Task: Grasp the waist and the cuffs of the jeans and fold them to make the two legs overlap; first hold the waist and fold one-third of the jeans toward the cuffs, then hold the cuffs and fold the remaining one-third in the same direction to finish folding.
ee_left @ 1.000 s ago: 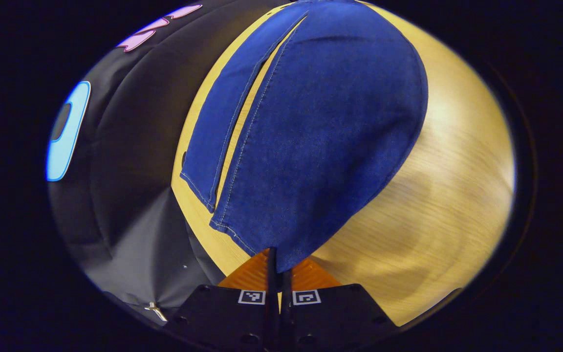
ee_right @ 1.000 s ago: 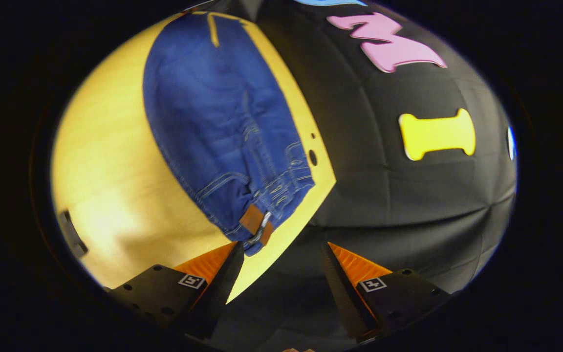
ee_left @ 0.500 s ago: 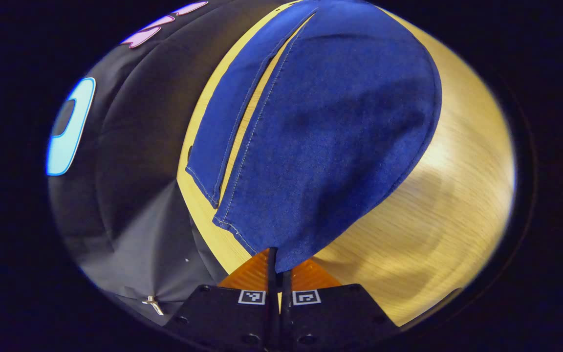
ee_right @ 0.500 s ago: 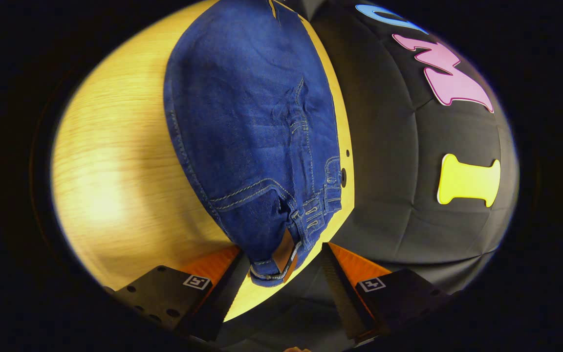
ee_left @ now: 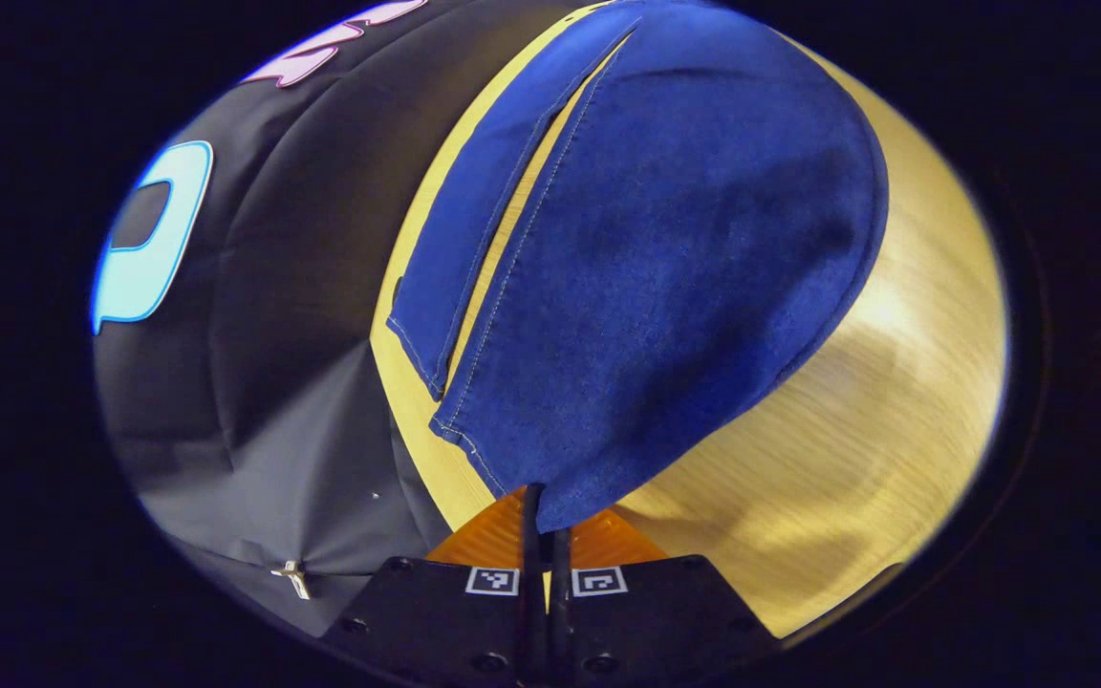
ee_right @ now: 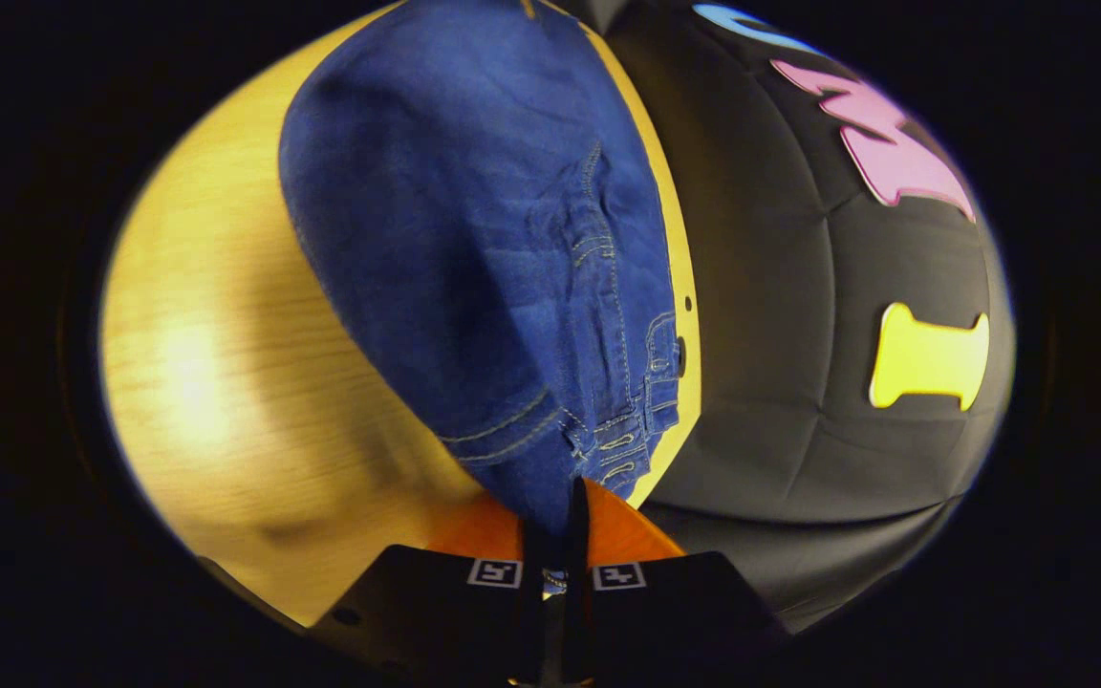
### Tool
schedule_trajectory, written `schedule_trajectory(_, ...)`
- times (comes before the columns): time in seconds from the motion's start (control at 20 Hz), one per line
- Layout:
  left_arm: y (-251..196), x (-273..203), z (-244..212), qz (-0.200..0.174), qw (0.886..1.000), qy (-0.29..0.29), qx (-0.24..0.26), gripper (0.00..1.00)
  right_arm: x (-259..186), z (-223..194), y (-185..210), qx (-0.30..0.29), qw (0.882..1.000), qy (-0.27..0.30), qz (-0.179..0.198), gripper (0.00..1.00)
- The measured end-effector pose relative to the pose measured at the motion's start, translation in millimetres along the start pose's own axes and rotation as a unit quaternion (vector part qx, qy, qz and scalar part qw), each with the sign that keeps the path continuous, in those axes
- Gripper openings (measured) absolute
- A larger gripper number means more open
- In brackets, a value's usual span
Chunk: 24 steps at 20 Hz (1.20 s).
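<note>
Left gripper (ee_left: 544, 506) pinches a cuff (ee_left: 512, 478) of the jeans (ee_left: 665, 258) at 6 o'clock; right gripper (ee_right: 555, 516) pinches the waist (ee_right: 598, 449) on the worktop (ee_right: 216, 382).

A light wooden surface (ee_left: 856, 401) with fine grain carries the blue jeans (ee_left: 665, 248), which lie directly on it and stretch away from the left claw (ee_left: 543, 506) in the left gripper view; bare wood spreads to that claw's right, and a narrow strip shows between the two legs ahead of it and to its left. In the right gripper view the same surface (ee_right: 216, 382) lies open to the left of the right claw (ee_right: 555, 516), the jeans (ee_right: 474, 239) run forward from that claw, and the surface's edge (ee_right: 689, 344), with two small dark holes, passes just right of the denim.
</note>
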<state>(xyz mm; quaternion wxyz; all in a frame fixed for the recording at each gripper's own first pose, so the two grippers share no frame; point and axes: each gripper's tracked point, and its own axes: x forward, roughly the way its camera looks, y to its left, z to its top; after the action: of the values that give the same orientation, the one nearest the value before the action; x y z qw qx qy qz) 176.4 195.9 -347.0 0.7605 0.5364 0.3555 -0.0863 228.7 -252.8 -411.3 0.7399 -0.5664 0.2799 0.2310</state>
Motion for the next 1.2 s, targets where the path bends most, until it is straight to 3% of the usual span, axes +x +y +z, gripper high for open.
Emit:
schedule_trajectory(0.1,0.0,0.0,0.1,0.017,1.0,-0.001,0.0,0.06,-8.6,1.4,-0.8,0.015,1.0,0.004,0.024,0.1)
schedule_trajectory(0.2,-1.0,-0.2,0.5,0.021,1.0,-0.006,0.004,0.06,-6.3,3.4,-1.3,-0.021,0.999,0.011,0.031,0.1)
schedule_trajectory(0.45,2.0,-1.5,-0.9,-0.003,1.0,-0.008,-0.01,0.06,-8.1,2.3,1.4,-0.046,0.998,0.019,0.047,0.1)
schedule_trajectory(0.55,2.7,-1.6,0.4,-0.027,0.999,-0.001,-0.038,0.06,-14.1,5.8,-5.4,-0.047,0.998,0.015,0.042,0.1)
schedule_trajectory(0.7,7.3,-3.3,4.7,-0.066,0.989,0.013,-0.133,0.06,-31.6,17.2,-26.4,-0.012,1.0,0.004,0.023,0.1)
schedule_trajectory(0.8,11.7,-8.9,9.1,-0.094,0.972,0.017,-0.214,0.06,-46.4,34.9,-51.4,0.057,0.998,-0.024,0.01,0.1)
schedule_trajectory(1.0,63.6,-30.5,36.3,-0.106,0.93,-0.004,-0.352,0.06,-56.5,55.7,-106.3,0.154,0.987,-0.05,-0.014,0.1)
schedule_trajectory(1.2,120.2,-47.5,72.6,-0.133,0.876,-0.021,-0.464,0.06,-42.0,89.0,-152.2,0.226,0.972,-0.061,-0.017,0.09)
